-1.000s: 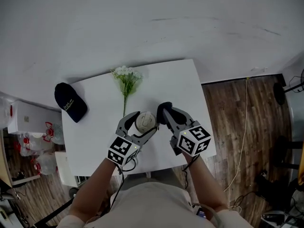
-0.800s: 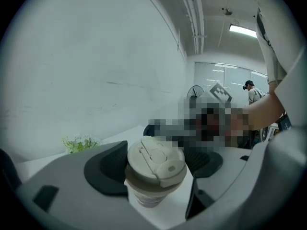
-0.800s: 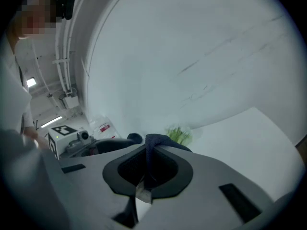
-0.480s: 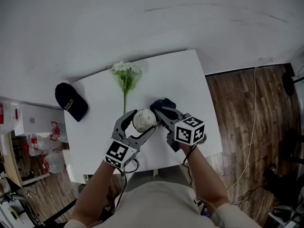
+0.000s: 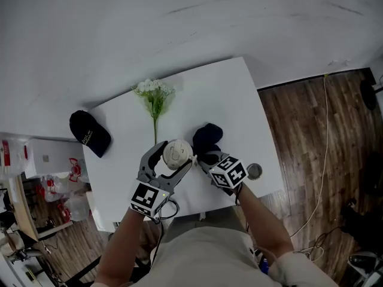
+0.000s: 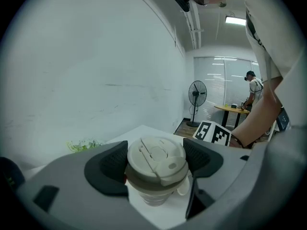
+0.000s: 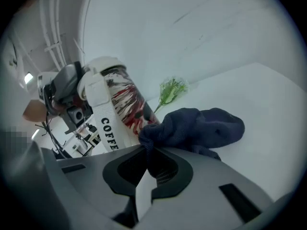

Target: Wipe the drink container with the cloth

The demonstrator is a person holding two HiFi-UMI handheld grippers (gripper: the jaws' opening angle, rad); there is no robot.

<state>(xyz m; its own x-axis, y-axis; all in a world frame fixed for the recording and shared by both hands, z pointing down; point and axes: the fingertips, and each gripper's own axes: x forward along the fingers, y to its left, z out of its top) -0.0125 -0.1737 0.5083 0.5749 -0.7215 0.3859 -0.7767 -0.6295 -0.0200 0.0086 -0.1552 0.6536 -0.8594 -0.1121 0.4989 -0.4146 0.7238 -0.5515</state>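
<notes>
While L gripper (image 6: 157,163) grips coffee cup (image 6: 156,152) w/ jaws wide, R gripper (image 7: 146,162) pinches dark cloth (image 7: 201,126) beside cup.

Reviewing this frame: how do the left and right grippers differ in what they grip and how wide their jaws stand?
The left gripper clamps a beige-lidded, red-patterned coffee cup; the right gripper pinches a crumpled dark blue cloth. The left's jaws stand wide around the cup below its lid; the right's are nearly together on a fold of cloth. Shared: both are shut on something, side by side over the white table.
</notes>
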